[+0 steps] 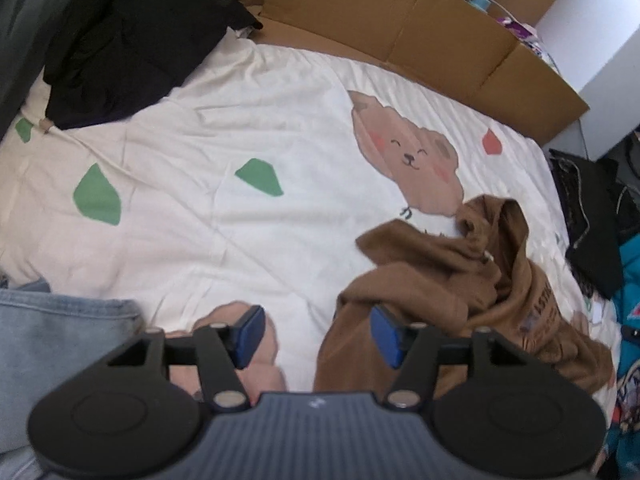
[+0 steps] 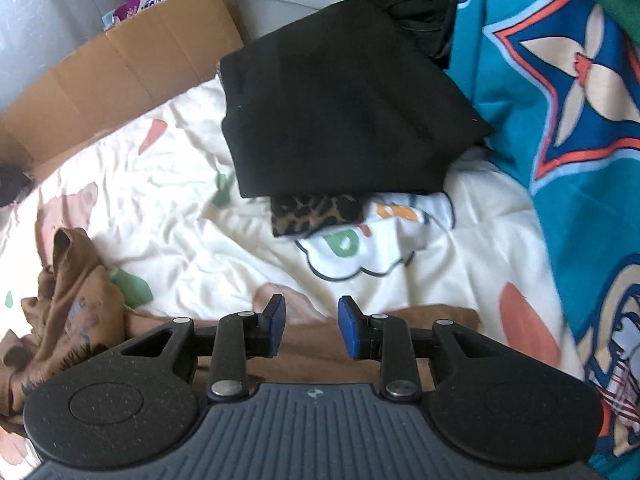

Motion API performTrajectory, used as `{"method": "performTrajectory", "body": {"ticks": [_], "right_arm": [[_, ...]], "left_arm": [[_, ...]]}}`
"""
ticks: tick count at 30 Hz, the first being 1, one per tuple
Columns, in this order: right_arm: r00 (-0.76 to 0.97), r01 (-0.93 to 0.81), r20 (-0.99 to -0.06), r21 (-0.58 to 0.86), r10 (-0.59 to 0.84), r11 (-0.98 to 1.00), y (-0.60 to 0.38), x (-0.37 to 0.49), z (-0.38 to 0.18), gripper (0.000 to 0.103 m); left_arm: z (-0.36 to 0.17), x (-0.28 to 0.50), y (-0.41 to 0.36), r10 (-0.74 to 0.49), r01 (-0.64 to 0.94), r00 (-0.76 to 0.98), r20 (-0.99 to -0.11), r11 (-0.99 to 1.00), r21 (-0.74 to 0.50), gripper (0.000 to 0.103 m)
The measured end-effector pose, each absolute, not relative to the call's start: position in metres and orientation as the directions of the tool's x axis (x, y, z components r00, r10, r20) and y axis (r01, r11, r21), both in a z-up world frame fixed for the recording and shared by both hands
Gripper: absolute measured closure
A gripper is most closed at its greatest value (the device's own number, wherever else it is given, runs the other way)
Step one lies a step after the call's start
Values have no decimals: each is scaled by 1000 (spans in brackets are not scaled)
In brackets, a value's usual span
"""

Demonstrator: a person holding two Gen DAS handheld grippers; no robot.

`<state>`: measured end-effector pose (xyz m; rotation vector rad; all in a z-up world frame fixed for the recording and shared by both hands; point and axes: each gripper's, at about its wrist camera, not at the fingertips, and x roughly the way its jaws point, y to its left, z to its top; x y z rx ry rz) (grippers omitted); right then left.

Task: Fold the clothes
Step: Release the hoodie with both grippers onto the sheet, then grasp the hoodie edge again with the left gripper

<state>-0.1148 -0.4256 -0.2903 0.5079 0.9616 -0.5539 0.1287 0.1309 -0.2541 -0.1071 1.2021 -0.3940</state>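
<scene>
From my left wrist camera I see the left gripper [image 1: 317,334] with its blue pads spread wide apart and nothing between them. My landmark is the brown hoodie [image 1: 452,280], which lies crumpled on the cream bedsheet [image 1: 240,240]. The gripper's right-hand pad sits over the hoodie's near edge, though I cannot tell if it touches the cloth; the other pad hangs over bare sheet beside the hoodie. Just beyond the hoodie is a bear face printed on the sheet [image 1: 412,156]. Well away from the hoodie, at the far left corner, a heap of dark clothes [image 1: 120,56] rests on the sheet, and a flattened cardboard sheet [image 1: 400,28] runs along the bed's far edge. Denim fabric [image 1: 60,332] lies at the near left, well apart from the hoodie.

From my right wrist camera the right gripper [image 2: 312,330] also has its jaws apart, holding nothing. It hangs above a flat brown stretch of the hoodie [image 2: 320,352], whose bunched part rises to the left. Beyond the hoodie, across open sheet, a folded black garment [image 2: 340,120] lies on top of a leopard-print piece [image 2: 316,214] and a white printed garment [image 2: 360,244]. To the right of the hoodie hangs a teal patterned cloth [image 2: 560,120].
</scene>
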Motion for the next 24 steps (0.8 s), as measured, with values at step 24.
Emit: {"method": "performTrajectory", "body": {"ticks": [24], "right_arm": [[519, 456, -851, 193, -83, 869, -387, -34, -310, 63]], "left_arm": [[-316, 168, 82, -484, 125, 215, -848, 875, -468, 20]]}}
